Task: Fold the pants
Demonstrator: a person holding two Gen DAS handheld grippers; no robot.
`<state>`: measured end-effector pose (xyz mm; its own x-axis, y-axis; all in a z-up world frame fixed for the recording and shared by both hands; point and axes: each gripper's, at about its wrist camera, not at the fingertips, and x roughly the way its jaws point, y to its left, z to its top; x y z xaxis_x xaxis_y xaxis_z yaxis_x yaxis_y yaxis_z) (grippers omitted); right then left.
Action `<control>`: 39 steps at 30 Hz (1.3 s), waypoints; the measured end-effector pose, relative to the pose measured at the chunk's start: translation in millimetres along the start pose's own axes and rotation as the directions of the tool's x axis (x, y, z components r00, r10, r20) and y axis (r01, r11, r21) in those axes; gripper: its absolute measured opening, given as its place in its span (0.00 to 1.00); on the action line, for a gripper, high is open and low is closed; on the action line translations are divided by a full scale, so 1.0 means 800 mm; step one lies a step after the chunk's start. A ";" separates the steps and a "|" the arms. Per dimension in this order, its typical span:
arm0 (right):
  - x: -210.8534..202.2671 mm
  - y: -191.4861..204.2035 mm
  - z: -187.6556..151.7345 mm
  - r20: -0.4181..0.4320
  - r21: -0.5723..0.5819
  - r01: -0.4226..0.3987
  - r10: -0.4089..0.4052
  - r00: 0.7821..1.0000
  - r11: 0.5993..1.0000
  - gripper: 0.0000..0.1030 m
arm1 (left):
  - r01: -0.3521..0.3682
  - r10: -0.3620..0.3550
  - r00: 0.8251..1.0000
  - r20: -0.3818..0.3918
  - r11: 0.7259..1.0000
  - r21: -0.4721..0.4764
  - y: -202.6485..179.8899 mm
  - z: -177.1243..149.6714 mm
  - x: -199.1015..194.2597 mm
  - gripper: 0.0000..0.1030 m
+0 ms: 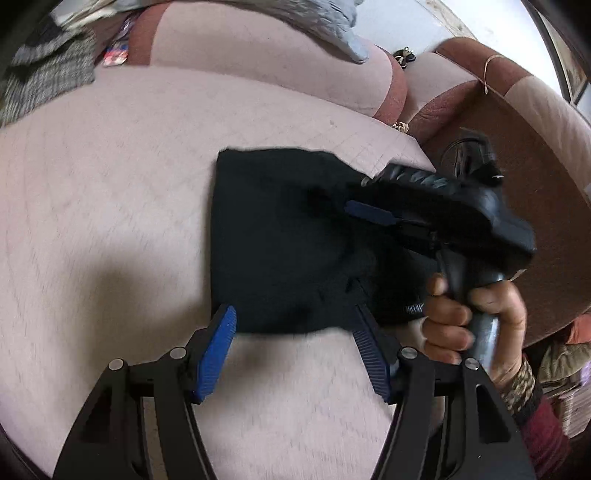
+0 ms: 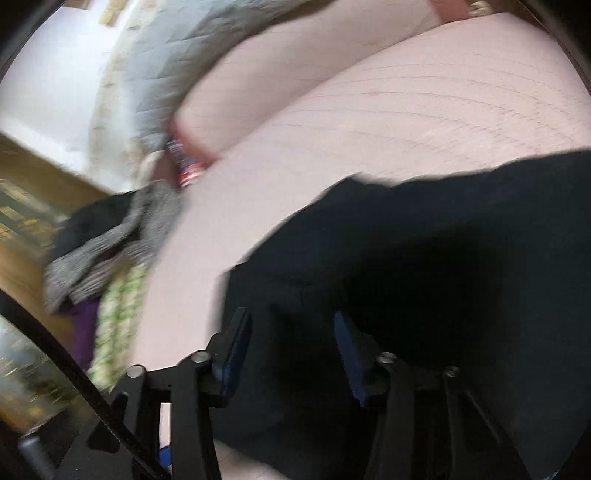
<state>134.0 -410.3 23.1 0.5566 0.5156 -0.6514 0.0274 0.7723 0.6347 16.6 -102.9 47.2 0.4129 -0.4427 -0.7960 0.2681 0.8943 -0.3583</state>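
The black pants [image 1: 280,240] lie folded into a small bundle on the pale pink sofa seat [image 1: 110,184]. My left gripper [image 1: 291,317] is open at the bundle's near edge, its blue pads on either side of the edge and holding nothing. My right gripper, held in a hand, shows in the left wrist view [image 1: 369,214] lying over the bundle's right side. In the right wrist view the right gripper [image 2: 291,321] is open just above the black pants [image 2: 424,258]; the cloth fills the space between and beyond the fingers.
A grey knit garment [image 1: 48,81] lies at the seat's far left, with other clothes [image 2: 110,295] beside it. A grey quilted cover [image 1: 325,26] hangs over the back cushions. A brown sofa arm [image 1: 524,206] borders the right.
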 end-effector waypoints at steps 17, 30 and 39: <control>-0.270 -0.150 -0.117 0.440 0.423 0.268 -0.455 0.774 0.865 0.60 | 0.193 -0.161 0.975 -0.153 0.953 0.232 -0.167 0.122 0.058 0.65; -0.230 -0.203 -0.097 0.381 0.448 0.066 -0.257 0.888 0.892 0.59 | 0.334 -0.125 0.895 -0.428 0.825 0.456 -0.362 0.149 0.253 0.69; -0.210 -0.201 -0.088 0.378 0.420 -0.072 -0.102 0.920 0.905 0.24 | 0.269 0.009 0.916 -0.402 0.730 0.629 -0.386 0.129 0.272 0.43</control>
<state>-22.8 -595.2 1.1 0.8232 0.2553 -0.5071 0.3332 0.5059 0.7956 113.4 -481.7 34.9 0.0309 -0.3711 -0.9281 0.8538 0.4925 -0.1686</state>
